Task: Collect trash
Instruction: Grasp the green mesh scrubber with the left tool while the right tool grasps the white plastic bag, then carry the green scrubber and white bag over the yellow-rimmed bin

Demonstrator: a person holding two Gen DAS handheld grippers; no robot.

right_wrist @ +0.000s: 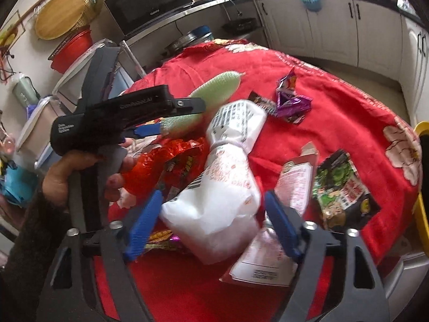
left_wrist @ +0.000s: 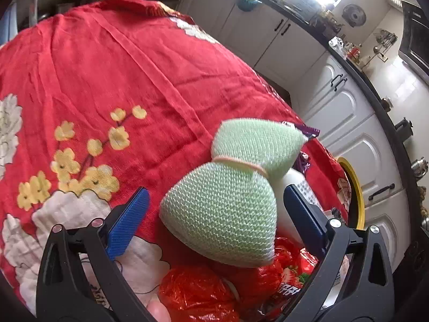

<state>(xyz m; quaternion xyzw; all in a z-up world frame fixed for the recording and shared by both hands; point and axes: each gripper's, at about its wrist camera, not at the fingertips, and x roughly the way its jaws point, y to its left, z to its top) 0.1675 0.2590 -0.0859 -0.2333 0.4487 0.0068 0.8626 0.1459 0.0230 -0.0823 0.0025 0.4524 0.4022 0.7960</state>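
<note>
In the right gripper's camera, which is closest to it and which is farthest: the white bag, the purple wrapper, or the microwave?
1. White bag, between the right gripper's open fingers.
2. Purple wrapper, farther back on the red cloth.
3. Microwave, on the shelf behind the table.

Left gripper: black frame, blue ribbed pads, silver screws.
Right gripper: likewise.
Sleeve: dark knit.

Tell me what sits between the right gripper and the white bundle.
Nothing visible does. The white bundle already lies in the gap of the right gripper, its jaws apart and neither pad clearly pressing it. A pink packet lies just beyond the right-hand finger, and red wrappers crowd the left side.
</note>
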